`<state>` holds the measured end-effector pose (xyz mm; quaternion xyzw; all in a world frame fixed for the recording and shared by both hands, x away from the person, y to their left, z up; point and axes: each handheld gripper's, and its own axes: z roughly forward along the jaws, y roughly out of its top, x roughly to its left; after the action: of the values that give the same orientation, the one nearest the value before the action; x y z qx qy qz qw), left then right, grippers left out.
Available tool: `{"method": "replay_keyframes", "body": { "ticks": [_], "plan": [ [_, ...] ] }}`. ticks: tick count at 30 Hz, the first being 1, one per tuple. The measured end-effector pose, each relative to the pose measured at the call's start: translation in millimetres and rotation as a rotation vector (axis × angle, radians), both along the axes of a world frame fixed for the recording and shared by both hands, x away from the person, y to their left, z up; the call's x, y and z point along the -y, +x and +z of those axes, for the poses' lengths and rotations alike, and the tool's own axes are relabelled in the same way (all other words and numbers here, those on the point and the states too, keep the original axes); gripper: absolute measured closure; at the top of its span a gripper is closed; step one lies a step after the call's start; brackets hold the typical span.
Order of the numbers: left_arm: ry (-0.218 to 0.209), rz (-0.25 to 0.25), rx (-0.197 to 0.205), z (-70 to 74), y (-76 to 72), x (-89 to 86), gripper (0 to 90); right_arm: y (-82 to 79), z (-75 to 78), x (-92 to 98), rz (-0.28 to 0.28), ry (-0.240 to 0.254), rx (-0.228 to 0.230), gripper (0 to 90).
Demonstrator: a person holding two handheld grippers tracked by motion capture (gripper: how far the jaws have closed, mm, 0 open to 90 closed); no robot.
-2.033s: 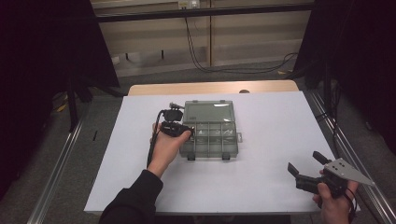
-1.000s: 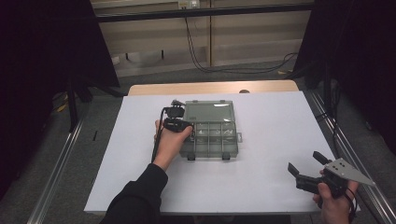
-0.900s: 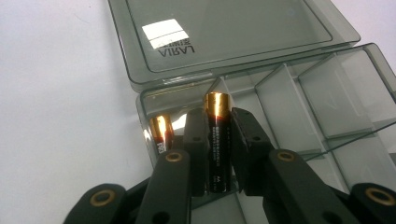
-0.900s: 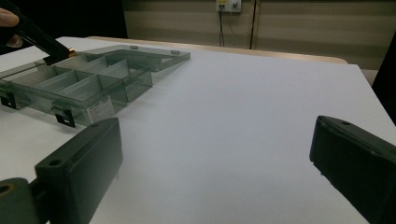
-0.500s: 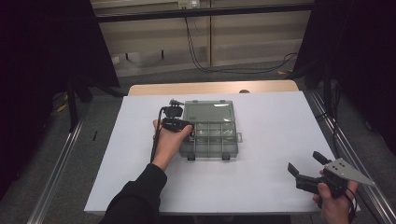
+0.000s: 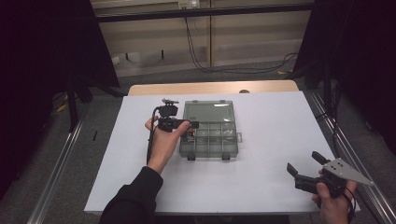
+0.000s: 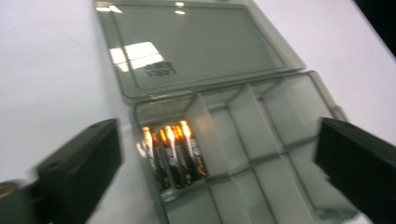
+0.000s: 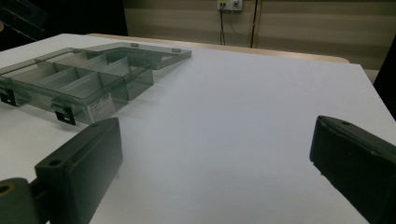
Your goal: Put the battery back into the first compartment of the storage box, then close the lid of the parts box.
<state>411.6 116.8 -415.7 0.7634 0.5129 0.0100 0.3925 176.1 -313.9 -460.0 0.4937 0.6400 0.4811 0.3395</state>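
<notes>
Left tool (image 6: 189,125) spread wide over the organizer box's (image 6: 208,148) near-left compartment, jaws just opened and gripping nothing, the batteries (image 7: 173,151) lying side by side inside (apparently dropped there to be sorted), box mid-desk (image 6: 261,186), lid back; right tool (image 6: 306,164) open, idle near right.

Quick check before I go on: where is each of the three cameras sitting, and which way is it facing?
High view: above the near table edge, looking forward and down; both forearms, left gripper, right gripper.
Left gripper view: rides the left gripper, aimed down into the open organizer box at the batteries; its jaws stand wide.
Right gripper view: low over the table, facing across; jaws apart, nothing between.
Shared: all show the box.
</notes>
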Motion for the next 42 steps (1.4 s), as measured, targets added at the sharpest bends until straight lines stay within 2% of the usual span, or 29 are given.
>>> {"method": "replay_keyframes", "body": {
  "ticks": [2,5,6,7,8,10,11,14,15,19,20,22,25,32,33,34,36,38,42],
  "plan": [
    [0.005,0.008,-0.002,0.3,-0.5,-3.4,0.0,0.0,0.5,-0.9,0.001,0.001,0.001,2.2],
    [-0.015,0.014,0.014,0.6,-1.5,-7.2,0.0,0.2,1.1,-2.0,0.003,0.001,-0.004,2.2],
    [-0.01,-0.003,0.009,1.1,-1.4,-9.3,0.0,0.7,1.2,-2.2,0.007,-0.006,-0.001,2.2],
    [-0.014,0.016,0.012,1.0,-1.9,-9.8,0.0,1.0,1.7,-3.2,0.01,-0.005,-0.003,2.2],
    [-0.017,0.001,0.01,0.8,-1.7,-11.5,0.0,1.6,2.6,-4.0,0.012,-0.009,-0.002,2.2],
    [-0.019,0.008,0.002,0.5,-1.8,-13.2,0.0,2.6,4.2,-6.1,0.017,-0.009,-0.005,2.2],
    [-0.006,0.006,0.004,0.4,-1.4,-14.9,0.0,3.1,4.8,-6.8,0.02,-0.01,-0.006,2.2],
    [-0.03,0.034,0.004,0.5,-1.7,-17.1,0.0,5.3,6.3,-10.6,0.012,-0.016,-0.014,2.2],
    [-0.021,0.02,0.004,1.0,-1.4,-19.5,0.0,5.8,7.0,-11.9,0.013,-0.01,-0.02,2.2],
    [-0.039,0.037,0.005,1.9,-0.7,-22.2,0.0,8.8,9.2,-17.0,0.02,-0.02,-0.023,2.2],
    [-0.023,0.014,0.003,2.5,0.0,-24.8,0.0,10.0,10.3,-18.6,0.02,-0.023,-0.025,2.2],
    [-0.037,0.03,0.006,2.1,1.2,-25.9,0.1,12.8,12.6,-20.8,0.028,-0.018,-0.033,2.2],
    [-0.056,0.035,-0.005,1.8,2.8,-27.0,0.5,20.2,17.3,-24.5,0.034,-0.01,-0.05,2.1],
    [-0.056,0.03,-0.004,1.1,6.0,-26.6,1.4,42.4,24.3,-33.1,0.058,0.013,-0.098,1.7],
    [-0.065,0.037,-0.007,0.6,6.9,-26.0,1.7,45.2,25.5,-34.2,0.061,0.016,-0.1,1.7],
    [-0.056,0.027,-0.007,0.3,7.8,-26.6,1.7,49.1,27.2,-36.1,0.068,0.02,-0.104,1.7],
    [-0.079,0.039,-0.012,0.9,8.1,-24.7,2.2,57.6,30.7,-40.7,0.08,0.024,-0.107,1.7],
    [-0.068,0.031,0.001,1.6,9.1,-25.1,2.1,67.6,34.8,-47.1,0.098,0.035,-0.105,1.7],
    [-0.087,0.043,0.004,1.5,10.3,-23.7,2.2,85.6,42.3,-58.9,0.135,0.05,-0.102,1.7]
  ]
}}
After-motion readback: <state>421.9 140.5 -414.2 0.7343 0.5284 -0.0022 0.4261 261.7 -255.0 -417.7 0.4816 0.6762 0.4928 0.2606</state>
